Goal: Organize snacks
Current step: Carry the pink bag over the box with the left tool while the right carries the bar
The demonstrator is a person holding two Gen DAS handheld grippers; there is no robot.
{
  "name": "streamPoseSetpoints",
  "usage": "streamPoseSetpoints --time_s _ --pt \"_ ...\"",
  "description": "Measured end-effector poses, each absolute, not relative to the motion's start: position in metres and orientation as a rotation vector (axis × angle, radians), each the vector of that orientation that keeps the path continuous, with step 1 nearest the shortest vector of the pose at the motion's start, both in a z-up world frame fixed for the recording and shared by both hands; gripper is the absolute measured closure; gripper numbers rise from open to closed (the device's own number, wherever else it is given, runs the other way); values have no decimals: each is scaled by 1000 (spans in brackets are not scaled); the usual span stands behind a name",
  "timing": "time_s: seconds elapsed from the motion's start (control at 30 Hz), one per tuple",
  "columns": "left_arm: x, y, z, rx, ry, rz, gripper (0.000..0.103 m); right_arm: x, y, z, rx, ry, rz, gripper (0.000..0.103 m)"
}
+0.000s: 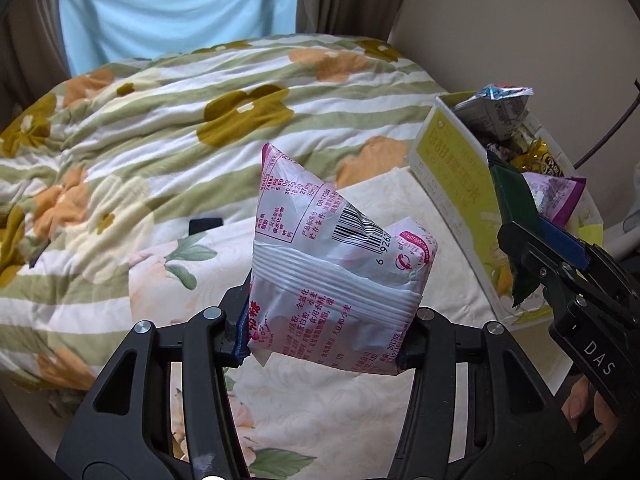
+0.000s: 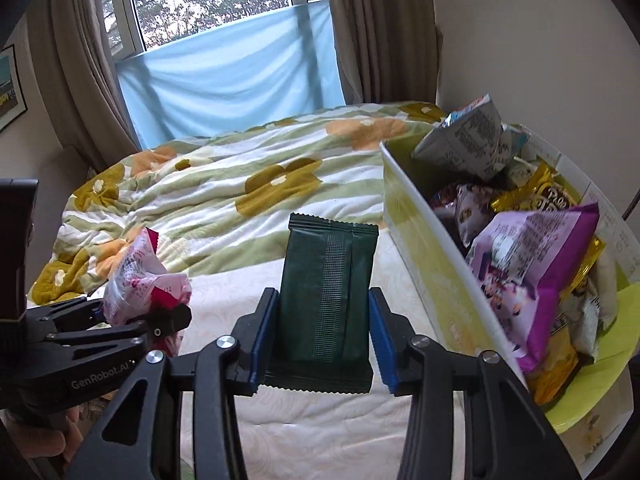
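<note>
Green packet point(image 2: 326, 300) between right jaws, beside snack box point(image 2: 424, 248).

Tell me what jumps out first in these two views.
Each gripper holds a snack above the bed: the left gripper clamps a pink-and-white packet, the right gripper a dark green packet. To the right stands a yellow-green box piled with snack bags, a purple bag on top.

Free passage and obstructions near the snack box point(image 2: 424, 248).
Open bedding point(image 2: 224, 200) lies left; heaped packets point(image 2: 532, 264) overfill the box beside the wall point(image 2: 520, 40).
</note>
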State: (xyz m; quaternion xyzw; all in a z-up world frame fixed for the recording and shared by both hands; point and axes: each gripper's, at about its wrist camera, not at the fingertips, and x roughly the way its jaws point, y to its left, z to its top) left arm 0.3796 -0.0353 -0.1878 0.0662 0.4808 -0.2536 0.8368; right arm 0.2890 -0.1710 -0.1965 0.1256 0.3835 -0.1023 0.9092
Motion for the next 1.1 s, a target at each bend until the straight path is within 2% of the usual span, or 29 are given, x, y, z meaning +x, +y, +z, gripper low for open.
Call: streamPoseSetpoints --time_s 0.17,0.37,0.8,0.87,0.93,1.0,1.1 --pt "350 -80 -136 143 929 -552 56 262 -206 -150 270 724 -172 63" --pt "304 -164 -101 142 874 -564 56 216 -274 -111 236 685 -144 63" --pt "256 -361 -121 206 895 -539 54 162 -440 -96 252 684 -133 63" --pt "254 -378 -128 225 900 -505 43 160 -454 -97 255 690 -132 63" --pt "251 -388 -134 240 913 -474 9 159 -466 -100 262 697 -129 63" --pt "246 -389 -135 233 904 -467 1 159 -472 -104 278 706 -120 63" --pt "245 -375 -136 202 913 -452 1 160 -478 -112 288 722 -100 63"
